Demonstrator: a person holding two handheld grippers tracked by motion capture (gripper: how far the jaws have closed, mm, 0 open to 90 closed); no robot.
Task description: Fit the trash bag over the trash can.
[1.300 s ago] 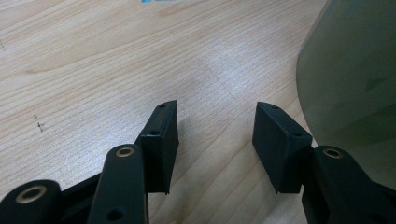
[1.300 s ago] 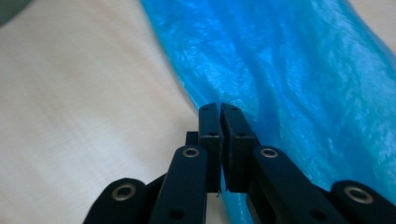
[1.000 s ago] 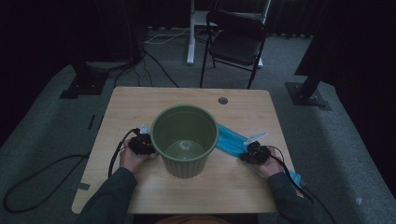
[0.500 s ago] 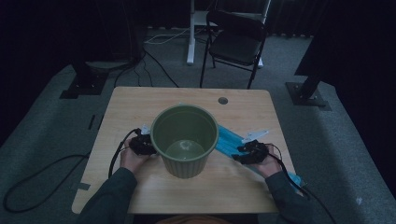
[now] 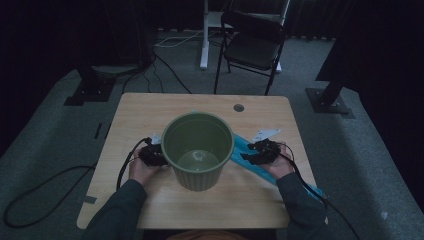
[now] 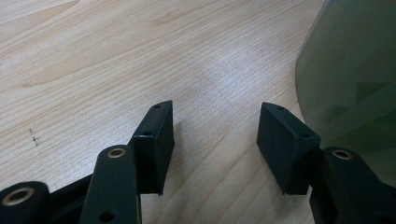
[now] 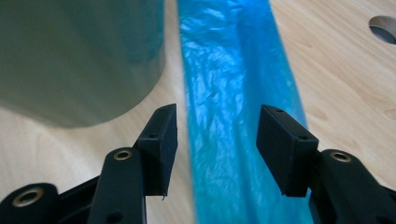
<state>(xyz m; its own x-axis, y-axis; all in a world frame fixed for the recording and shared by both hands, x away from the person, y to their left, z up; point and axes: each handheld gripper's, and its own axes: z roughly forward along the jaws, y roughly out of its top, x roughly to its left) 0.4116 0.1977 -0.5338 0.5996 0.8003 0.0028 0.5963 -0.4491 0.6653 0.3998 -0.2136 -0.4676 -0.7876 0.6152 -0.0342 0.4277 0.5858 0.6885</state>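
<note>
A green plastic bucket [image 5: 197, 150] stands upright in the middle of the wooden table [image 5: 150, 110]. A long folded blue plastic bag [image 5: 240, 150] lies flat from behind the bucket toward the table's right front edge. My right gripper [image 5: 248, 156] hovers over that bag beside the bucket [image 7: 79, 56]. Its jaws [image 7: 217, 116] have just been opening and stand open, with the blue bag [image 7: 233, 93] on the table below the gap, not pinched. My left gripper [image 5: 157, 156] is low at the bucket's left. Its jaws [image 6: 215, 112] have also just been opening, over bare wood, with the bucket wall [image 6: 350, 74] at its right.
A round cable hole [image 5: 239, 107] sits near the table's far edge. The bag's far end [image 5: 312, 190] hangs over the right front edge. Beyond the table stand a black folding chair [image 5: 255, 45] and stand bases on the floor, and cables trail from both grippers.
My right hand has shifted left along the blue bag toward the bucket. The left hand and the bucket have kept their places.
</note>
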